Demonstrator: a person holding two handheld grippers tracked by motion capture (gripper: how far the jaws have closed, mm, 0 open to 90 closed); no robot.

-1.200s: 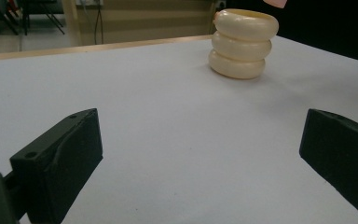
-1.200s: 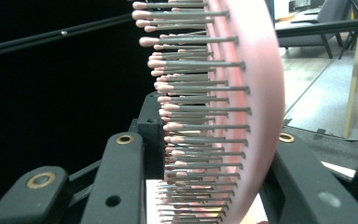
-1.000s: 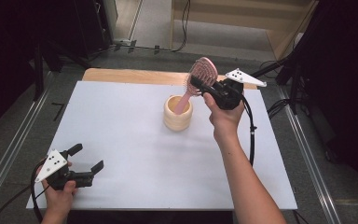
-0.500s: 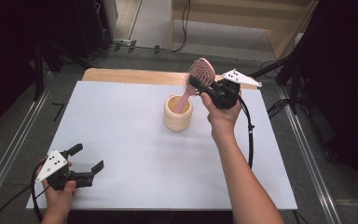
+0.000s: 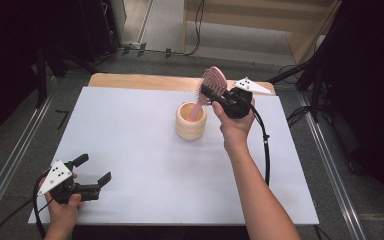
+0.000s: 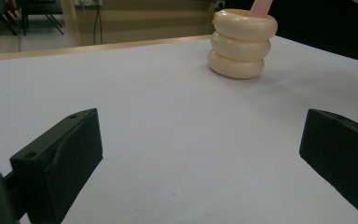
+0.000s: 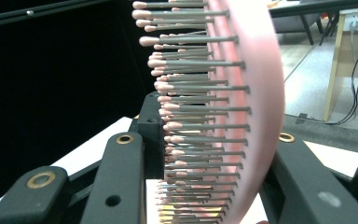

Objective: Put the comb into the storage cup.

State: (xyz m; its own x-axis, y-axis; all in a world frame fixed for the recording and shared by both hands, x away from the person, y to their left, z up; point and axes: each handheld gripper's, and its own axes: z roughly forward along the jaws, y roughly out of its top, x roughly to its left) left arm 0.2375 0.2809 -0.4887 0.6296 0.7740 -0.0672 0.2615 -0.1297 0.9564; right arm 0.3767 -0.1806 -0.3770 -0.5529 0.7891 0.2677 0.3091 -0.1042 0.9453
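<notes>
A pink hairbrush stands tilted, its handle down inside a cream ribbed cup at mid-table. My right gripper is shut on the brush's head, just above and right of the cup. In the right gripper view the bristled head sits between the black jaws, bristles facing left. My left gripper rests low at the table's near left corner, open, with nothing between its jaws. In the left gripper view the cup stands far ahead with the pink handle rising from it.
The white tabletop has a wooden strip along its far edge. The right gripper's black cable trails down the table's right side. Dark stands and floor cables lie beyond the table.
The right gripper has shifted slightly left and down with the brush, so the head sits closer over the cup. The left gripper has stayed put.
</notes>
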